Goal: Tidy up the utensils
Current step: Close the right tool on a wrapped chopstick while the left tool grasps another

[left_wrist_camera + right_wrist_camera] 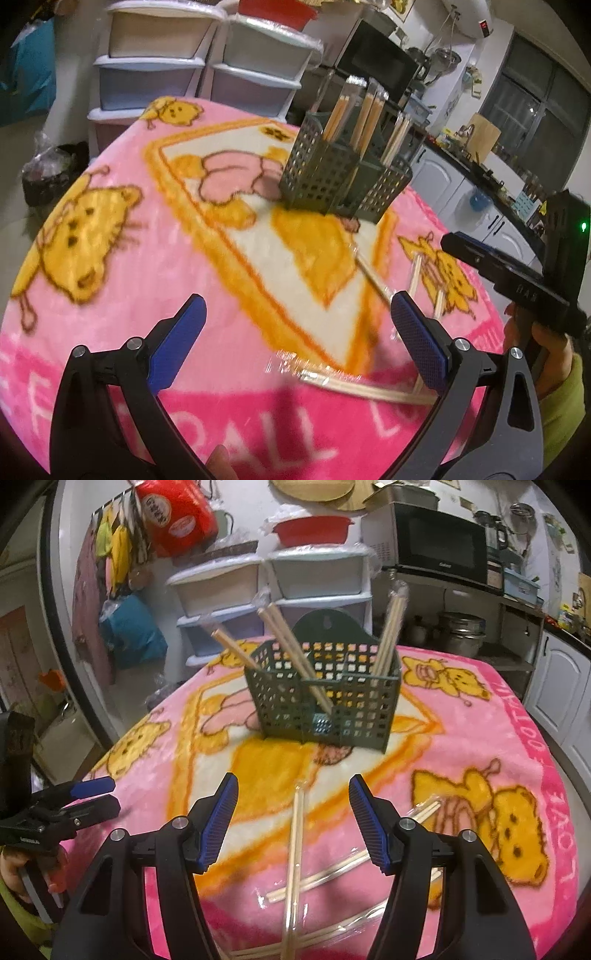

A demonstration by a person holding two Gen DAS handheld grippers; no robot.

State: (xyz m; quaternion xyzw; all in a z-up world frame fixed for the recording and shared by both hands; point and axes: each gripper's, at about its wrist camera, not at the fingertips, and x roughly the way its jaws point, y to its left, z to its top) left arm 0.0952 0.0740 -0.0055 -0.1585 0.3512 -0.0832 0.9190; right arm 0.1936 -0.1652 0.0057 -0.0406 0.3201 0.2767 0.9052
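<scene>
fingers [221,812] apart, both grippers | loose chopsticks [293,849] blurred | caddy [325,701] sharp

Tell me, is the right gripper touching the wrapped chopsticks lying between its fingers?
Apart. In the right wrist view, the right gripper is open, with blanket visible between each pad and the wrapped chopsticks.

Green lattice caddy [325,705] stands upright mid-blanket, hanging tab at its back. Three wrapped chopstick pairs [295,653] lean in its compartments, tips up, splayed apart. More wrapped pairs [293,853] lie loose on the blanket in front of the caddy, crossing one another; clear sleeves glint.
</scene>
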